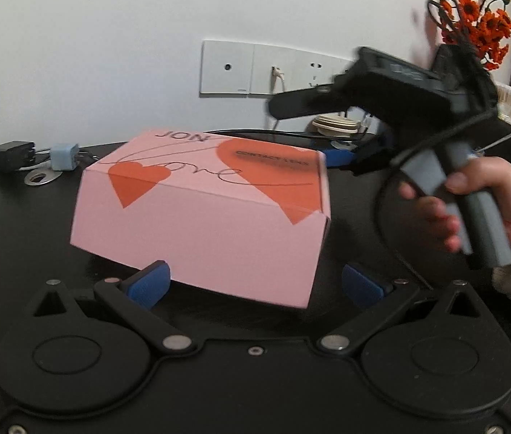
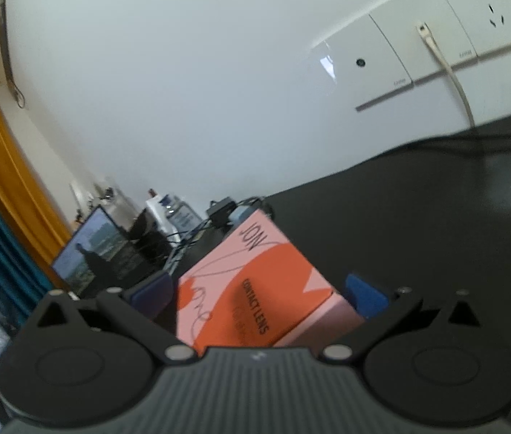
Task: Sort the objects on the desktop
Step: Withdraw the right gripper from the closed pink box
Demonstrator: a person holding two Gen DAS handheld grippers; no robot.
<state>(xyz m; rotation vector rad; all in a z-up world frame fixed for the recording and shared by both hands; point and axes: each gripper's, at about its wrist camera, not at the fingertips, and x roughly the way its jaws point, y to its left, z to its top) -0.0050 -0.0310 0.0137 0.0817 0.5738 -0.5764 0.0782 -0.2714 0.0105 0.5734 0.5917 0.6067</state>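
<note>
A pink carton [image 1: 201,217] printed with orange hearts and "CONTACT LENS" lies on the black desk [image 1: 20,235]. My left gripper [image 1: 257,284] is open at the carton's near side, its blue pads [image 1: 150,282] low in front of the near face. A hand holds my right gripper [image 1: 356,152] at the carton's far right corner. In the tilted, blurred right wrist view the carton [image 2: 255,289] fills the gap of the right gripper [image 2: 257,294]. Its fingers are spread wide and look open, with the pads [image 2: 364,296] close to the carton's sides.
A black adapter [image 1: 13,155], a pale blue charger [image 1: 64,157] and a metal ring [image 1: 40,177] lie at the back left. Stacked beige lids [image 1: 338,124] and orange flowers [image 1: 479,25] stand back right, under wall sockets [image 1: 255,68]. A screen [image 2: 100,253] stands beyond the desk.
</note>
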